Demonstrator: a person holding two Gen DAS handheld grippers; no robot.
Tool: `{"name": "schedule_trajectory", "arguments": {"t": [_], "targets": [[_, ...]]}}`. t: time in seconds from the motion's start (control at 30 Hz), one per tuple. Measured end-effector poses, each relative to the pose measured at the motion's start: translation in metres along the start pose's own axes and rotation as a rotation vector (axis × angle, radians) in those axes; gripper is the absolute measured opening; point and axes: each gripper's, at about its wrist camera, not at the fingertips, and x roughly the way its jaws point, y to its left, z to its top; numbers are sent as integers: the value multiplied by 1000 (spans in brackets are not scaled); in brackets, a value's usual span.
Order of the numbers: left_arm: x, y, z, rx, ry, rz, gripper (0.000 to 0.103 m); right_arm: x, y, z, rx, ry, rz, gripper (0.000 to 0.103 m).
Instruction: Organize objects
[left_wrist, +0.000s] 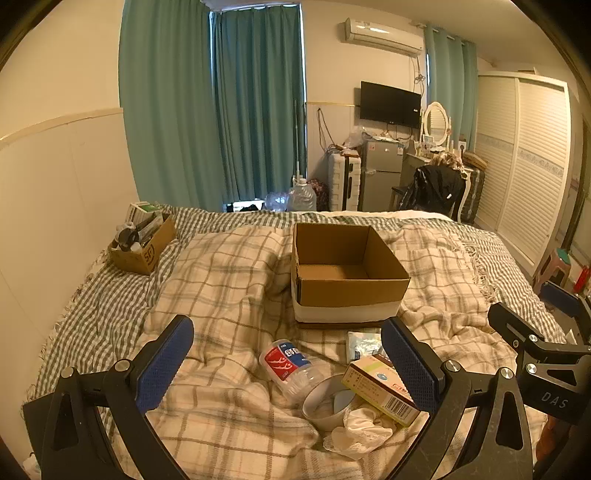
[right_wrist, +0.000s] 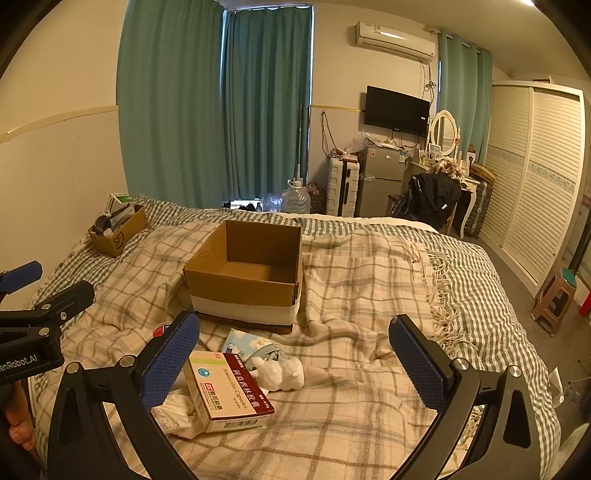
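Observation:
An open, empty cardboard box stands on the plaid blanket; it also shows in the right wrist view. In front of it lie a plastic bottle with a red and blue label, a white bowl, a medicine box, a crumpled white tissue, a small packet and a white figurine. My left gripper is open above the bottle and bowl. My right gripper is open above the figurine, with its left finger by the medicine box.
A smaller cardboard box full of items sits at the bed's far left by the wall. Beyond the bed are teal curtains, a water jug, a fridge, a chair and a wardrobe. A stool stands right of the bed.

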Motion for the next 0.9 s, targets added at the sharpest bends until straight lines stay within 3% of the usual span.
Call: {"name": "schedule_trajectory", "arguments": {"t": [0.9], "targets": [[3, 0, -6, 8, 23, 12, 103, 1, 3, -1, -8, 1, -7, 103]]}}
